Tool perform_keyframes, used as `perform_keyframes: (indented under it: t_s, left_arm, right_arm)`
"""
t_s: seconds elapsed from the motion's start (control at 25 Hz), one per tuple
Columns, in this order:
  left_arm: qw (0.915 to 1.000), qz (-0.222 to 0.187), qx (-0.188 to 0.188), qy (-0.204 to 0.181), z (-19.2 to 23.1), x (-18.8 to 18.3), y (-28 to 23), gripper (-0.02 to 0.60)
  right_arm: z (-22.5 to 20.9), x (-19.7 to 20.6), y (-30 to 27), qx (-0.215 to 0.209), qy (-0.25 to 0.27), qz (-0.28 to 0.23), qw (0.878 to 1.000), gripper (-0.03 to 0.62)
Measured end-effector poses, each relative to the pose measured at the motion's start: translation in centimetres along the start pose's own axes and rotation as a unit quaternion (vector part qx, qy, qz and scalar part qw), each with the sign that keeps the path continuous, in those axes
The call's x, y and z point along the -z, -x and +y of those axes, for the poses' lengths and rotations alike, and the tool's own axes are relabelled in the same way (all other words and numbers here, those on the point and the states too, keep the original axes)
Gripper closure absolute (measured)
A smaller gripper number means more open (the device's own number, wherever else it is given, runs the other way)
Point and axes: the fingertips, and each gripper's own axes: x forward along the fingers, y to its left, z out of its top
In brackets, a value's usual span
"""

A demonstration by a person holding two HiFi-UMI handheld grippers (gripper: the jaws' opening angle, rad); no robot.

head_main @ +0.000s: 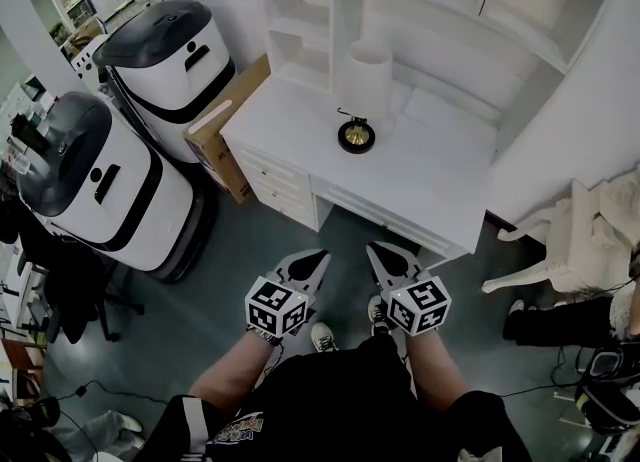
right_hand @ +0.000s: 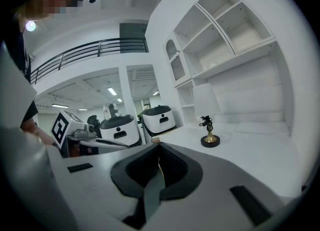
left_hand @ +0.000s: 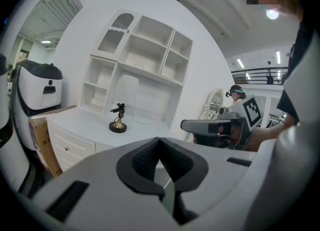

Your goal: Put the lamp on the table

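Left claw (head_main: 318,258) and right claw (head_main: 374,250) are both closed, empty. Well ahead of them the lamp (head_main: 356,135) stands upright on the desk (head_main: 430,185).

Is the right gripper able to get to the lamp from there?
Probably not yet. The right gripper hangs shut over the floor, short of the desk, and the lamp stands well back on it. Nothing blocks the way, so a step forward should do.
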Motion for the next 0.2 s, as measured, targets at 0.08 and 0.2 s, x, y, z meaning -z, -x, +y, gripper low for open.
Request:
perform_keyframes:
  t_s: [0.08, 0.2]
  left_arm:
    - [1.0000, 0.001, 0.001, -0.001, -0.14, 0.05, -0.10, 0.575]
    - [1.0000, 0.001, 0.003, -0.002, -0.35, 0.12, -0.18, 0.575]
  right_arm:
    - [-0.08, 0.08, 0.08, 0.000, 0.000, 0.000, 1.000, 0.569]
    - [-0.11, 0.16, 0.24, 0.000, -0.001, 0.000, 1.000, 0.569]
